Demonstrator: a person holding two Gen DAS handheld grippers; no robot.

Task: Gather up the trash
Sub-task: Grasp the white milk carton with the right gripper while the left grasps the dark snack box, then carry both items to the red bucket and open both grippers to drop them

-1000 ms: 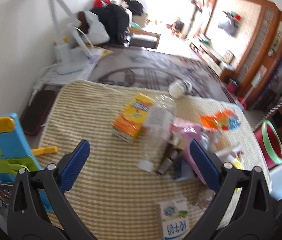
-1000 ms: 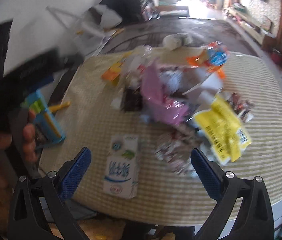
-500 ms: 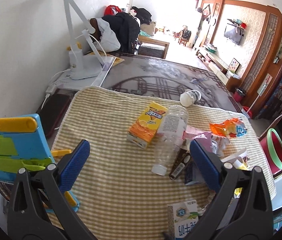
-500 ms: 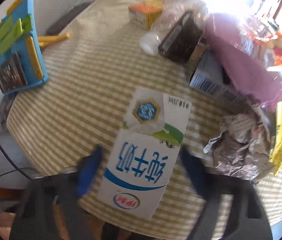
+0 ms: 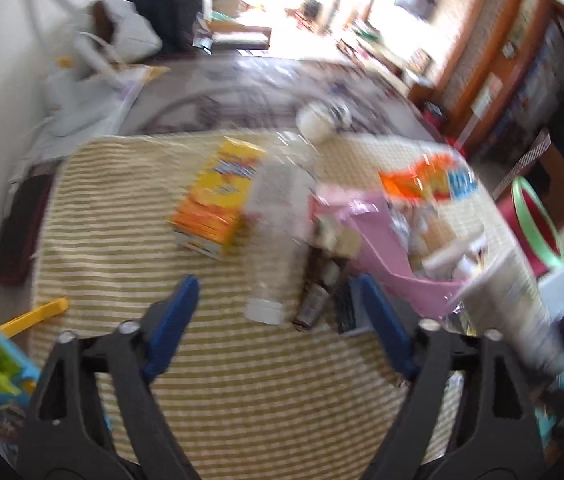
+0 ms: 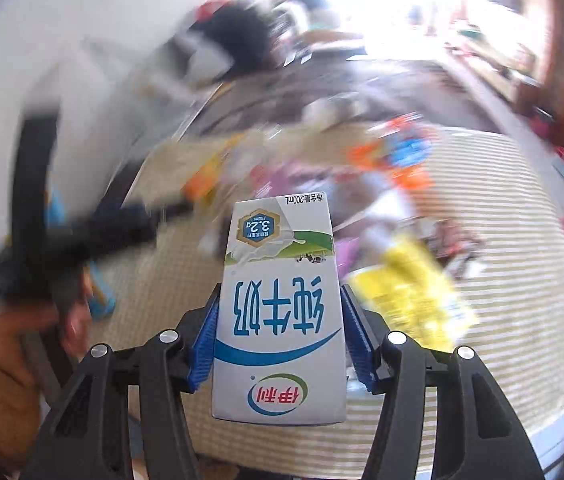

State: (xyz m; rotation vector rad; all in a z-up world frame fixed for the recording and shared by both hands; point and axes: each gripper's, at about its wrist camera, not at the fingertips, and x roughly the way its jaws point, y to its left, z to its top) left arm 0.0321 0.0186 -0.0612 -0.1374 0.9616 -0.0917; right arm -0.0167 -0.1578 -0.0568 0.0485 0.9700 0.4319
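1. The right gripper (image 6: 278, 334) has its ribbed blue fingers (image 6: 204, 344) pressed against both sides of a milk carton (image 6: 278, 312) and still squeezing inward. The carton is a smooth, white, rectangular box with blue lettering. It fills the lower centre of the right wrist view, seen upside down and lifted clear of the surface.

2. The left gripper (image 5: 278, 322) is partly spread, its jaws narrowing with nothing between them. Its blue fingers (image 5: 170, 328) hover over bare striped cloth in the lower centre of the left wrist view.

3. Just beyond the left fingers lies a clear plastic bottle (image 5: 278, 224), crumpled, its white cap end toward the camera. A small dark can or tube (image 5: 314, 300) lies beside it; blur hides which.

4. To the left of the bottle is a boxy orange-and-yellow juice carton (image 5: 218, 196), lying flat.

5. To the right is a heap of soft wrappers: a glossy pink bag (image 5: 386, 248) and, above it, an orange snack packet (image 5: 426, 180) with a blue patch.

6. A crinkled yellow wrapper (image 6: 410, 296) sits right of the held carton in the right wrist view.

7. All rests on a surface (image 5: 122, 216) covered with woven olive-and-cream striped cloth.

8. At the right edge stands a round red bin (image 5: 534, 232) with a green rim.

9. A hand (image 6: 10, 356) shows at the lower left of the right wrist view, blurred.
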